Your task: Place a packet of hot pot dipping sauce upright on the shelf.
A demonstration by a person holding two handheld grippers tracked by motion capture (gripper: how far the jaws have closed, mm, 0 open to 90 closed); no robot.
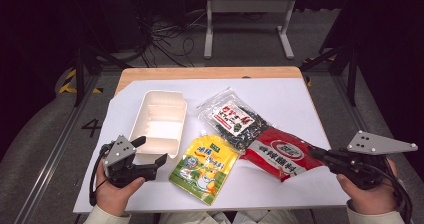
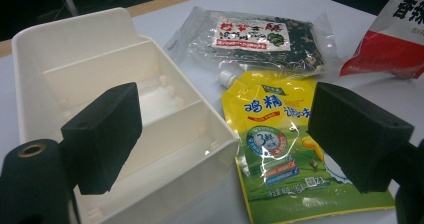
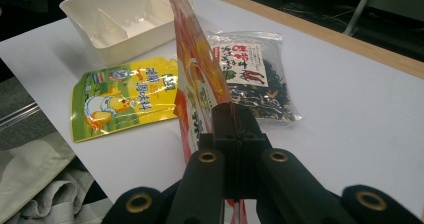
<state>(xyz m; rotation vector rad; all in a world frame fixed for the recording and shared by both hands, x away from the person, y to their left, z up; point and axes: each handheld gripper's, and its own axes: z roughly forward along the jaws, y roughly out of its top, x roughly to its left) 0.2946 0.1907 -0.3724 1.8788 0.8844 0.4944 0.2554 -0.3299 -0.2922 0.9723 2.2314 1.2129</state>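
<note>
The right claw [image 1: 316, 154] is clamped together on the edge of the red packet [image 1: 280, 153]; in the right gripper view its two black jaws [image 3: 234, 129] meet on the packet's thin rim, and the red packet [image 3: 192, 59] stands up on edge from them. In the high view the packet stretches from the claw toward the middle of the desk [image 1: 280, 99], its far end overlapping the clear bag of dark dried bits [image 1: 232, 119]. That clear bag lies flat behind it, near the desk's centre.

The left claw [image 1: 150, 159] has its jaws well apart and holds nothing. It hovers at the near end of the white divided tray [image 1: 160, 121]; in the left gripper view one jaw sits in front of the tray's near wall [image 2: 190, 159] and the other over the yellow spouted pouch [image 2: 280, 149]. The pouch [image 1: 204, 168] lies flat just beside the tray, between it and the red packet, its cap pointing toward the clear bag [image 2: 260, 39]. A white sheet covers most of the wooden desk.
</note>
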